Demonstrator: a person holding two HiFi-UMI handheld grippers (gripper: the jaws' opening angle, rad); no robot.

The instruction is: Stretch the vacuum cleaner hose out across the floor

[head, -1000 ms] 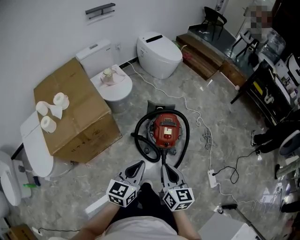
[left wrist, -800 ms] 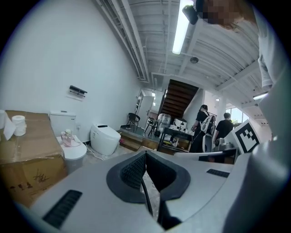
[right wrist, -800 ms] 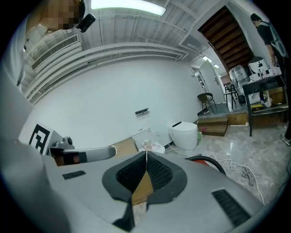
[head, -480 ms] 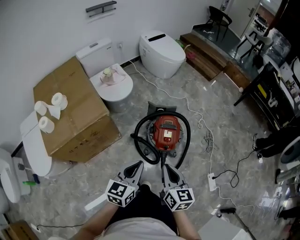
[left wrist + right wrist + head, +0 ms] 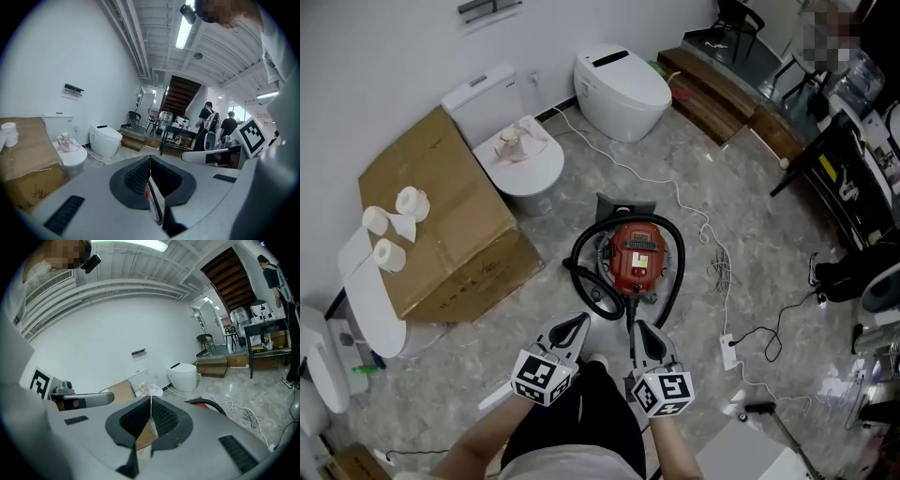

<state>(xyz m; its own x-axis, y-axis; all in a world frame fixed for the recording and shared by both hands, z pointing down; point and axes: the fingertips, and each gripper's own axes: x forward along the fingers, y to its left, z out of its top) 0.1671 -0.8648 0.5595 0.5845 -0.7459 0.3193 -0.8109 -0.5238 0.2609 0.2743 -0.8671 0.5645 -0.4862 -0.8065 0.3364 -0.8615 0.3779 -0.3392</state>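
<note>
- Hose [image 5: 678, 265] coiled round vacuum [image 5: 636, 258] on floor [image 5: 750, 244], just ahead of left gripper [image 5: 579, 322] and right gripper [image 5: 636, 327].
- Jaws of both together, empty.
- Box [image 5: 441, 220] closed, rolls [image 5: 412, 201] on top.
- Only in gripper views: staircase [image 5: 180, 93].

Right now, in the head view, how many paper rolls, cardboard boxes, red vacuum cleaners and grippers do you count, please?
paper rolls: 3
cardboard box: 1
red vacuum cleaner: 1
grippers (left gripper, right gripper): 2
total: 7
</note>
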